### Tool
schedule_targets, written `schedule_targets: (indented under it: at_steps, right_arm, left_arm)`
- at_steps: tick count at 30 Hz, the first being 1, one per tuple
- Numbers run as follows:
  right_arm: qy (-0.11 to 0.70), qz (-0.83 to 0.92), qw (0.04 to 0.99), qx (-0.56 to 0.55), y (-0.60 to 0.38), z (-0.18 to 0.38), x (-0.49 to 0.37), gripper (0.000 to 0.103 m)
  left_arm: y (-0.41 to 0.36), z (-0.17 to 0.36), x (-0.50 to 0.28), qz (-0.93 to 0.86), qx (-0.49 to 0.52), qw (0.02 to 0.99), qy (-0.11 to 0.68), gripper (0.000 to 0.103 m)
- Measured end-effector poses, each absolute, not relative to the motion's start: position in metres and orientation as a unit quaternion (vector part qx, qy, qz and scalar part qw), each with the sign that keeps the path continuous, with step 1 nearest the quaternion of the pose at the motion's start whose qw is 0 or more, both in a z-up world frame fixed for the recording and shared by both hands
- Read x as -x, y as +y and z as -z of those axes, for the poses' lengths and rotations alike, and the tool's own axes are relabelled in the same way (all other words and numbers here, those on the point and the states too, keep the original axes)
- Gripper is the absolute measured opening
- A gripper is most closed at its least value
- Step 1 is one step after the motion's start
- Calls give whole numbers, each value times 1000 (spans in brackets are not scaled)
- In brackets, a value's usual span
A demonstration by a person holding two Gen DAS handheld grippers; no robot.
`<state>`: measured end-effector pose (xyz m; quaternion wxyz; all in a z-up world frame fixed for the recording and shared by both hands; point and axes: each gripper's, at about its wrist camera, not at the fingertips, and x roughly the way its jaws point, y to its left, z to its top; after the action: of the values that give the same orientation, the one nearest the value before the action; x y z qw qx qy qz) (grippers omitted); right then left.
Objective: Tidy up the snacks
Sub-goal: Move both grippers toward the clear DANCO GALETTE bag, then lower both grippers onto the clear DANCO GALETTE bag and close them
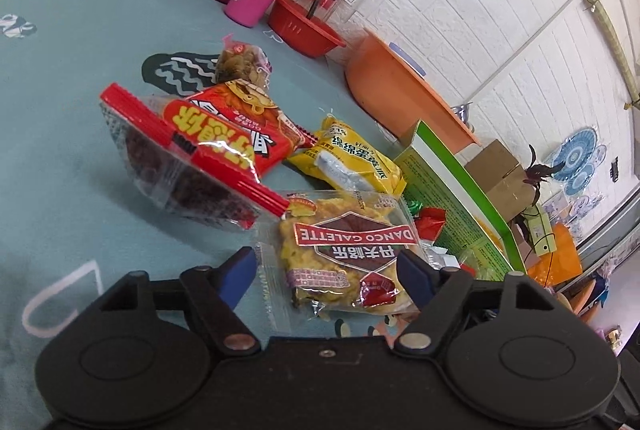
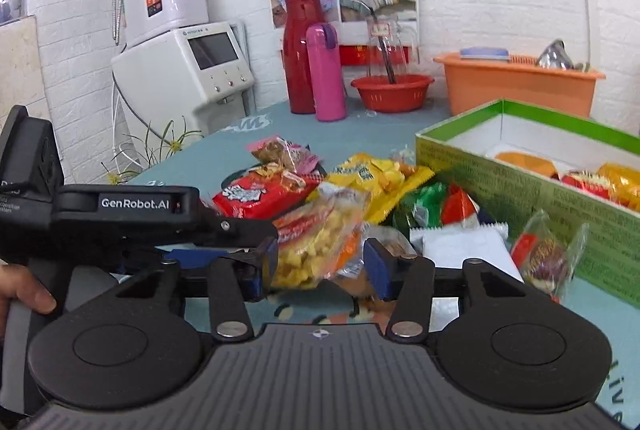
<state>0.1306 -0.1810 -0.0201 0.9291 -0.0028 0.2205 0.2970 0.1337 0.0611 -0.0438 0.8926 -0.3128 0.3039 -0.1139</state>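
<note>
A pile of snack packets lies on the teal tablecloth. In the left wrist view my left gripper [image 1: 326, 264] is open with its blue fingertips on either side of a clear "Danco Galette" packet [image 1: 340, 254], not closed on it. Behind it lie a clear packet with a red strip [image 1: 180, 166], a red packet [image 1: 236, 126] and a yellow packet [image 1: 348, 158]. The green box [image 1: 452, 186] stands to the right. In the right wrist view my right gripper [image 2: 320, 262] is open, with the galette packet [image 2: 316, 242] between its fingertips. The left gripper's body [image 2: 132, 214] reaches in from the left. The green box [image 2: 520, 182] holds several snacks.
At the back stand a red thermos [image 2: 298, 54], a pink bottle [image 2: 325, 70], a red basket [image 2: 392, 90] and an orange tub [image 2: 516, 86]. Small wrapped sweets [image 2: 548, 254] and a white packet [image 2: 464, 250] lie beside the box. A water dispenser [image 2: 180, 70] stands off the table's left.
</note>
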Motion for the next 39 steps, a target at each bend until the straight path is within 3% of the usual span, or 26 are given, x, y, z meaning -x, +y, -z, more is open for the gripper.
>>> schedule_targets:
  at_steps: [2,4,6,8,9,16,18,20,21,28,39]
  right_arm:
    - [213,-295,931,17,-175,22,-133,82]
    - [215,-296,930,32,-171,23,-134,64]
    - [217,-303,927,39,-169,24,-132,63]
    - [230,-310,922,35,-169,25,-131,61]
    - [236,-315,919,35,-169,26,-130,59]
    - [252,-339,906,34,-189,25,-92,59]
    - [265,-354,897,25,-200,27,-79,60]
    - [276,-360,891,11,-209,30,-68,67]
    - [281,-359,890,3,-212,31,-65,67]
    - [306,-339,889,-41,-221,37,-73,79]
    - [315,-336,884,-80,-220,36,-86,82]
  left_arm:
    - [60,44,-135,112,312,894,301,103]
    - [57,44,-134,108,301,899,300,103]
    - [56,43,-133,106,291,901,303,99]
    - [57,45,-131,109,293,898,308,80]
    - [57,46,-130,114,298,893,316,60]
    - [48,47,-84,139,285,891,324,58]
    - [46,46,-68,148,282,889,329,63]
    - [45,44,-56,147,282,889,331,83]
    - [45,42,-51,144,281,890,328,101]
    - [46,35,-45,136,275,897,318,103]
    - [44,38,-59,138,275,892,330,102]
